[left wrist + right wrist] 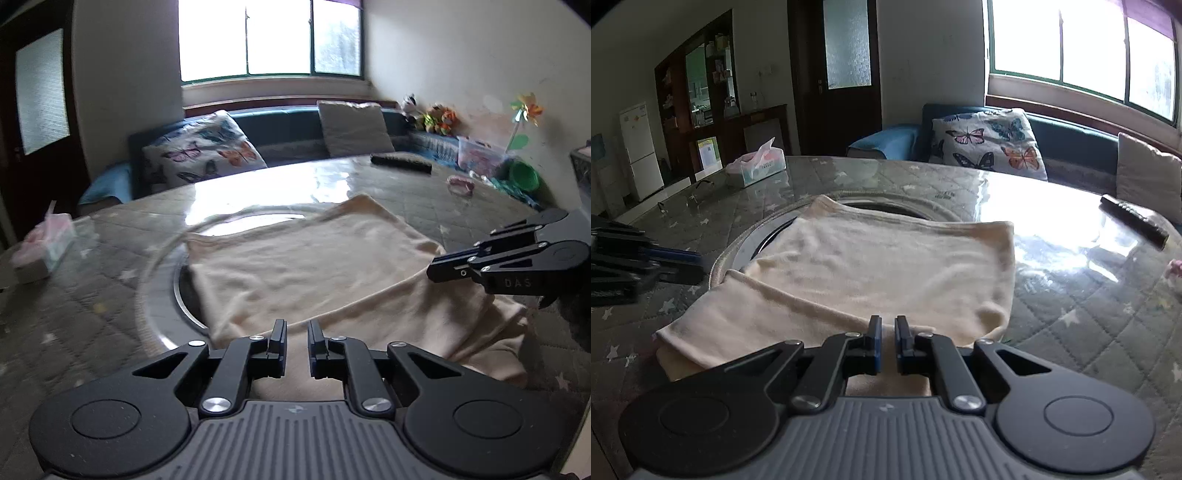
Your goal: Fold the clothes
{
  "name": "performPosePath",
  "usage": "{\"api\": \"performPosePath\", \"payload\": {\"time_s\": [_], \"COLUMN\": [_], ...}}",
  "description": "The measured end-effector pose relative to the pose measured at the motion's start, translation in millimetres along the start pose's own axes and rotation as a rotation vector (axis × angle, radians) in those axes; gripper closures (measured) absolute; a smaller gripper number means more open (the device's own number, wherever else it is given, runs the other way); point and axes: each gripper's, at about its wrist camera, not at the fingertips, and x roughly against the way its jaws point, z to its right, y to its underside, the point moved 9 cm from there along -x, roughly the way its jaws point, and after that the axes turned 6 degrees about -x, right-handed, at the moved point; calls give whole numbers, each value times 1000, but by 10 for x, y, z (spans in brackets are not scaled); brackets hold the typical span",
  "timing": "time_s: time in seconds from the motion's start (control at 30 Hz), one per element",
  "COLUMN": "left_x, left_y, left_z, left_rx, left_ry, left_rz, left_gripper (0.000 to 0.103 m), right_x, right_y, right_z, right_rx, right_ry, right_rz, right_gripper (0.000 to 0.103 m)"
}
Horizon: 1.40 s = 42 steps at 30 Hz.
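A cream garment (314,269) lies folded on the glass-topped round table (92,295), partly over the turntable ring (159,280). A second layer sticks out under its near edge. My left gripper (297,326) hovers just over the near edge of the cloth, its jaws almost together with nothing between them. The right gripper (432,273) comes in from the right, above the cloth's right side. In the right wrist view the right gripper (888,321) is shut over the near edge of the garment (879,266), holding nothing. The left gripper (698,262) shows at the left edge.
A tissue box (40,243) stands at the table's left. A dark remote control (1132,219) and a small pink item (460,184) lie at the far right. Glasses (698,192) lie near the tissue box. A sofa with a butterfly pillow (199,151) runs behind the table.
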Motion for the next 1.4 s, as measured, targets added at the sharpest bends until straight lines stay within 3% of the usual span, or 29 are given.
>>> {"api": "performPosePath", "payload": {"time_s": [0.17, 0.63, 0.87, 1.13, 1.33, 1.4], "left_x": [-251, -59, -12, 81, 322, 405], "left_y": [124, 175, 94, 255, 389, 442], "left_z": [-15, -40, 217, 381, 404, 414], "left_rx": [0, -21, -75, -159, -229, -266], "left_ry": [0, -11, 37, 76, 85, 81], "left_rz": [-55, -42, -19, -49, -49, -48], "left_gripper": [90, 87, 87, 87, 82, 71], "right_x": [-84, 202, 324, 300, 363, 389], "right_y": [101, 339, 221, 416, 441, 417], "right_z": [98, 238, 47, 50, 114, 96], "right_rx": [-7, 1, 33, 18, -11, -2], "right_ry": [19, 12, -35, -49, -62, -63], "right_rz": [-21, -54, -17, -63, -71, -65], "right_gripper": [96, 95, 91, 91, 91, 90]}}
